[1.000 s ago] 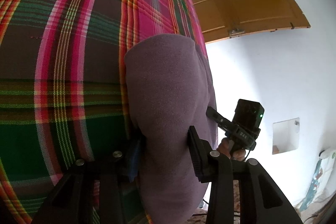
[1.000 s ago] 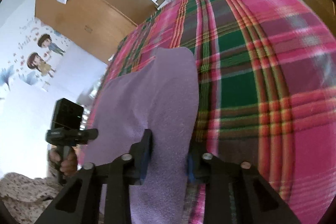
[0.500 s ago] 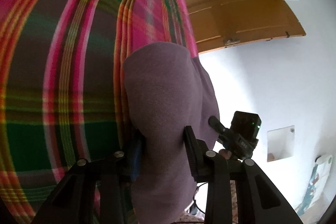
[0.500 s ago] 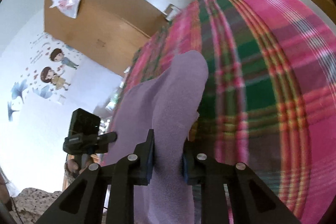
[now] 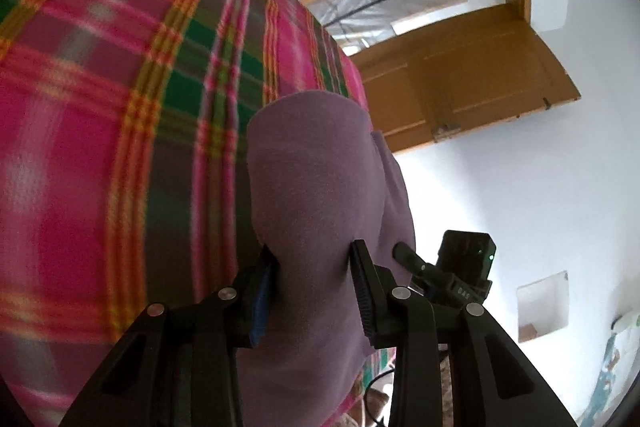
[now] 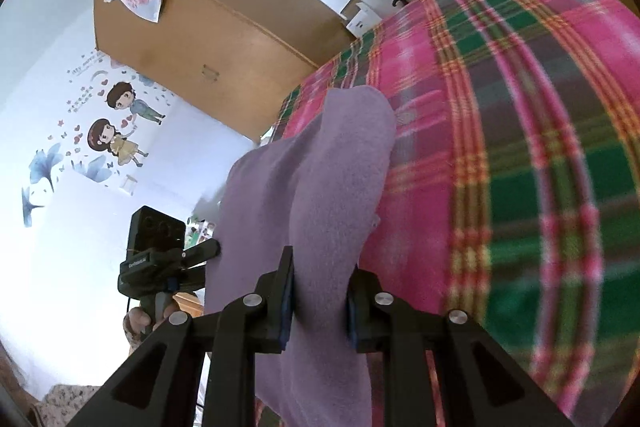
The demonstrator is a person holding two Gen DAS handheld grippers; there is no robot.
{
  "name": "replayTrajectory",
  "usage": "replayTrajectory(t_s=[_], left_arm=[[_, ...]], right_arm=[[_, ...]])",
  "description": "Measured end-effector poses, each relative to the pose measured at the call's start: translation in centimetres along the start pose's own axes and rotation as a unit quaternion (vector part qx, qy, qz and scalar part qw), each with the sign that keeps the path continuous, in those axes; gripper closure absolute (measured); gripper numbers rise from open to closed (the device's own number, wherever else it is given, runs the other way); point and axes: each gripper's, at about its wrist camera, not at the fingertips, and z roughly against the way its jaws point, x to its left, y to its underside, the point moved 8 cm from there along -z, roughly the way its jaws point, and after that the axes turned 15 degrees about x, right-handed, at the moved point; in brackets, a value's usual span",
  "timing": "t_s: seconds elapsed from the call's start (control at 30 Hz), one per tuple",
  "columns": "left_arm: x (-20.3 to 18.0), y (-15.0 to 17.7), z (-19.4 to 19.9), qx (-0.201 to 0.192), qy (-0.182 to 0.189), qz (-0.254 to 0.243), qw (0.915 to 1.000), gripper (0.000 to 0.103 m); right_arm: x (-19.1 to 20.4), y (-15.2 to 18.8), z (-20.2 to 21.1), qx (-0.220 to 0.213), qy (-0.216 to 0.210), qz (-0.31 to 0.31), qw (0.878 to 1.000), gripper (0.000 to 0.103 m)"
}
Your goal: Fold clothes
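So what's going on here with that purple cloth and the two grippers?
A person is folding a purple garment over a bed covered with a pink and green plaid blanket. The left gripper and the right gripper are each clamped on an edge of the cloth, holding it up between them above the blanket. It hangs doubled over, not yet laid down flat.
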Motion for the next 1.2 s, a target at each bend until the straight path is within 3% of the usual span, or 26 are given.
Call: replayTrajectory(t_s=[0.6, 1.03, 1.2], left_arm=[[6.9, -12.5, 4.6, -0.064, -0.026, 0.056, 0.9960, 0.067], [12.1, -17.3, 7.6, -0.084, -0.050, 0.081, 0.9919, 0.067], [14.1, -17.7, 7.3, -0.082, -0.050, 0.093, 0.9910, 0.067]], right_arm=[[1.7, -11.0, -10.2, 0.040, -0.008, 0.012, 0.999, 0.082], [1.6, -16.2, -15.6, 0.052, -0.013, 0.009, 0.999, 0.082], [0.4, -16.9, -17.1, 0.055, 0.007, 0.003, 0.998, 0.081]])
